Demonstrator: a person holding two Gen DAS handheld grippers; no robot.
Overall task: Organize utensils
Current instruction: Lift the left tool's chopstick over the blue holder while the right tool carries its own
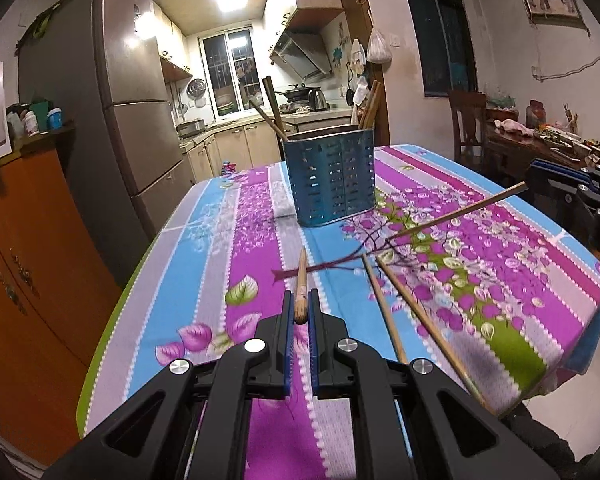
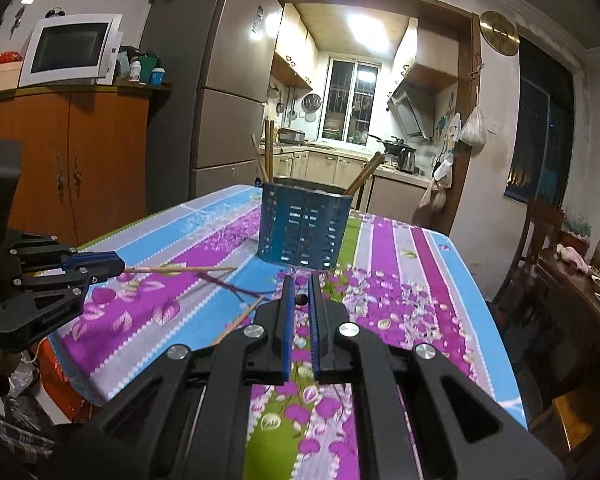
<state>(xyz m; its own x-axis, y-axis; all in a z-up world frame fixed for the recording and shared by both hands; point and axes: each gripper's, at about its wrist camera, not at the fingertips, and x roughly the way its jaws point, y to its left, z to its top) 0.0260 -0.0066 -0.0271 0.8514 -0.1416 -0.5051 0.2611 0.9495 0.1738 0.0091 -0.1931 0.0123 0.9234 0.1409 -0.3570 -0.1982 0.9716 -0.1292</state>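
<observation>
A blue perforated metal utensil holder (image 1: 332, 176) stands on the flowered tablecloth (image 1: 228, 248) with several chopsticks upright in it; it also shows in the right wrist view (image 2: 304, 228). My left gripper (image 1: 300, 312) is shut on a wooden chopstick (image 1: 301, 284) that points forward over the table. My right gripper (image 2: 300, 300) is shut on another chopstick (image 1: 460, 212), seen end-on between its pads and pointing leftward in the left wrist view. Two loose chopsticks (image 1: 384, 312) lie on the cloth in front of the holder.
A tall fridge (image 1: 112, 120) and an orange cabinet (image 1: 24, 280) stand left of the table. A wooden chair (image 1: 466, 128) and a cluttered side table (image 1: 540, 136) stand at the right. The kitchen lies behind. The table edge is near on the left and right.
</observation>
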